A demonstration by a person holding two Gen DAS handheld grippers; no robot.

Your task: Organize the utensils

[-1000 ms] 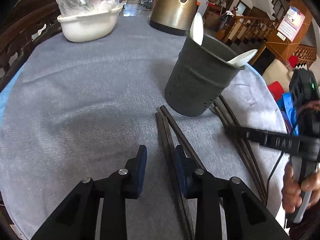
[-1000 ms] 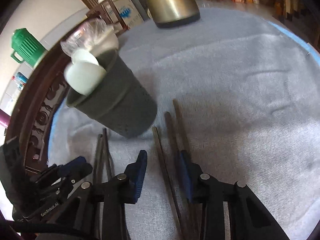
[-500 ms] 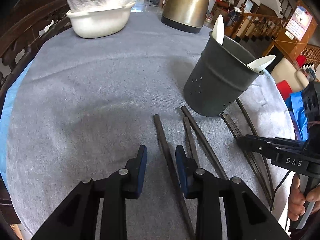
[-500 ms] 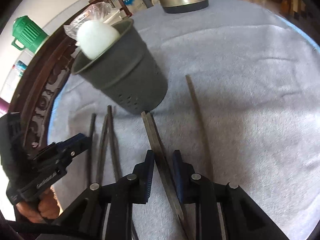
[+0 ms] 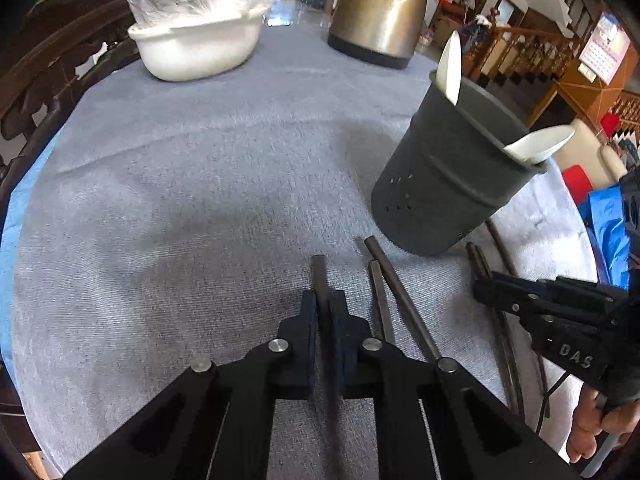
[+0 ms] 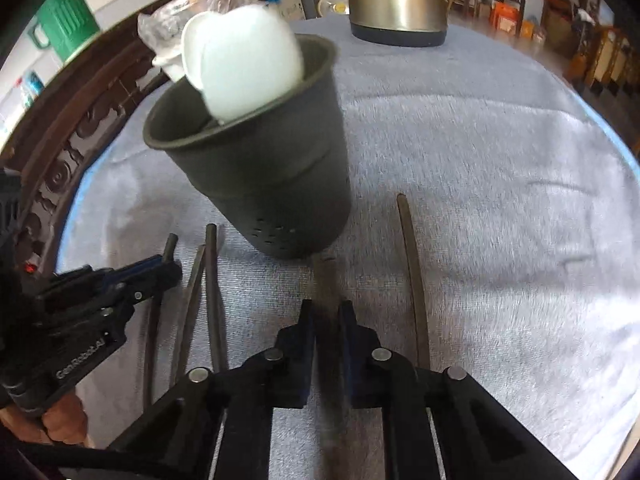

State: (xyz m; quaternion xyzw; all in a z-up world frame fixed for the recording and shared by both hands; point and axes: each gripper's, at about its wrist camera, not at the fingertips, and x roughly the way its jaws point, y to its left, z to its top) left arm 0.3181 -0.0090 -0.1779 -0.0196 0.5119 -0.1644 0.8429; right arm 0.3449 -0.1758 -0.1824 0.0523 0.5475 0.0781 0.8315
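A dark grey utensil holder point(image 5: 448, 184) stands on the grey tablecloth with two white spoons point(image 5: 450, 64) in it. Several dark chopsticks lie in front of it. My left gripper point(image 5: 323, 300) is shut on one chopstick point(image 5: 319, 270) near its far end; two more chopsticks point(image 5: 394, 284) lie just to its right. In the right wrist view my right gripper point(image 6: 326, 312) has its jaws closing, and the pads press on two side-by-side chopsticks point(image 6: 322, 276) just below the holder point(image 6: 272, 184). Another chopstick point(image 6: 412, 264) lies to the right. Each gripper shows in the other's view: the right gripper point(image 5: 484, 284) and the left gripper point(image 6: 174, 270).
A white basin point(image 5: 200, 48) with a plastic bag and a brass-coloured kettle point(image 5: 380, 12) stand at the table's far side. Carved dark wood point(image 5: 48, 80) runs along the left edge. A hand point(image 5: 600, 424) and a cable are at the right edge.
The left gripper has gone from open to shut on the chopstick between its pads. The right gripper has slid over to the pair below the holder and narrowed onto it.
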